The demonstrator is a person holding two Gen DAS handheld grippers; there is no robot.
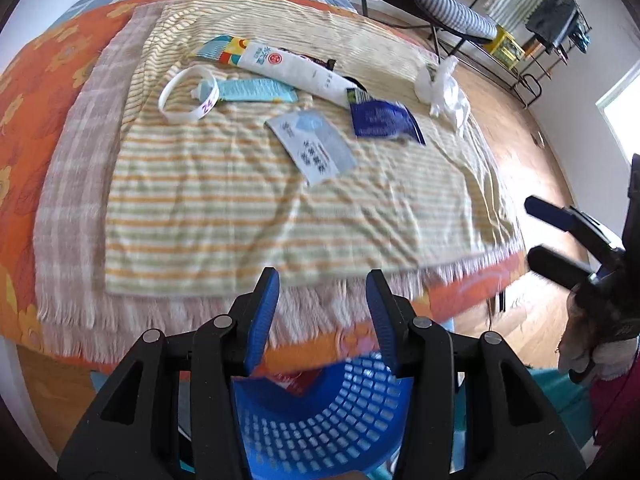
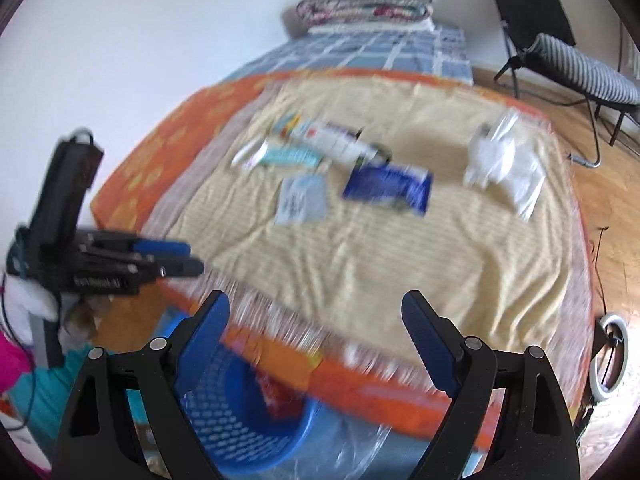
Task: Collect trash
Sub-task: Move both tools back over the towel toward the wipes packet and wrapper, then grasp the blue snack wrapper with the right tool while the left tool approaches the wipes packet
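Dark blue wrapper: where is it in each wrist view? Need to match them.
Left wrist: dark blue wrapper right of centre, upper part, on the striped towel.
Right wrist: wrapper centre-right, upper middle.
Shared landmark: crumpled white plastic, just right of it in both.

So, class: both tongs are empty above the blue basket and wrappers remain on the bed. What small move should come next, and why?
Probably carry the open right tongs toward the dark blue wrapper. It lies flat on the striped towel, apart from the others, and the blue basket already holds one red piece.
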